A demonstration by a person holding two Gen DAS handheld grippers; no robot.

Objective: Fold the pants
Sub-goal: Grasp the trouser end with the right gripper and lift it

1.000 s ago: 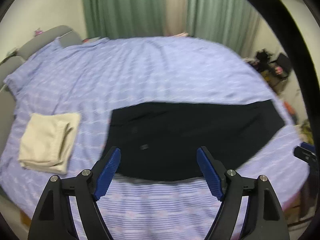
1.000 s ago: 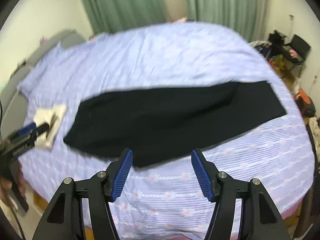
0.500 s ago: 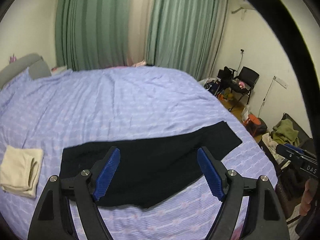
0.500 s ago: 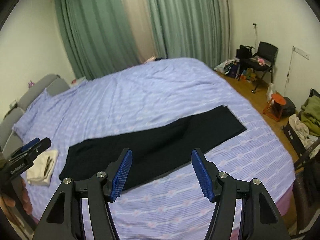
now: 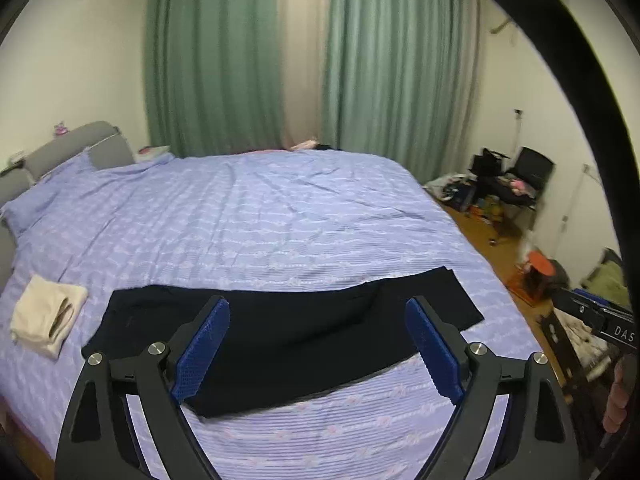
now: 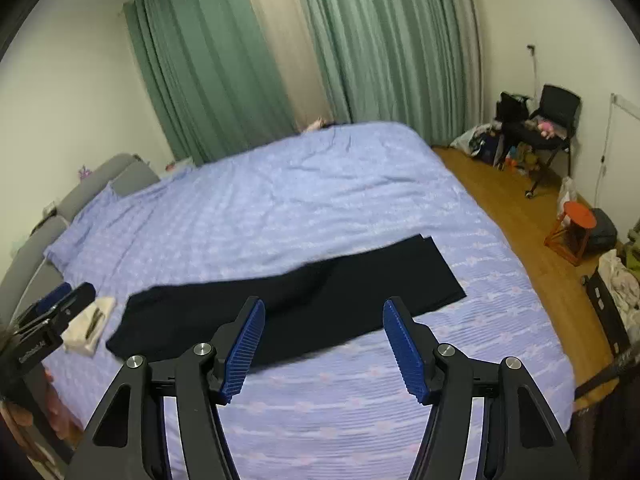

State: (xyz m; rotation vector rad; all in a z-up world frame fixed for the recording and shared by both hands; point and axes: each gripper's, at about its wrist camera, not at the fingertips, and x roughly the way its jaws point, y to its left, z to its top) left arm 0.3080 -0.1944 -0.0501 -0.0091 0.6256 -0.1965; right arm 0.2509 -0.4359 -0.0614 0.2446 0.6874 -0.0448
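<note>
Black pants [image 5: 304,332] lie flat and lengthwise across the near part of the bed, legs laid together, waist at the left and hems at the right; they also show in the right wrist view [image 6: 320,296]. My left gripper [image 5: 318,346] is open and empty, held back above the bed's near edge. My right gripper [image 6: 324,350] is open and empty, also back from the pants. The right gripper's body shows at the right edge of the left wrist view [image 5: 600,316], and the left gripper's body at the left edge of the right wrist view [image 6: 52,312].
A folded cream garment [image 5: 46,320] lies on the purple bedsheet [image 5: 260,220] left of the pants. A grey headboard [image 5: 80,152] is at the left. Green curtains [image 5: 240,60] hang behind. A chair with clutter [image 6: 544,124] and an orange stool [image 6: 576,228] stand on the wood floor at the right.
Both grippers have pulled up and back from the pants, so the view now takes in the whole bed and room. The pants lie as before.
</note>
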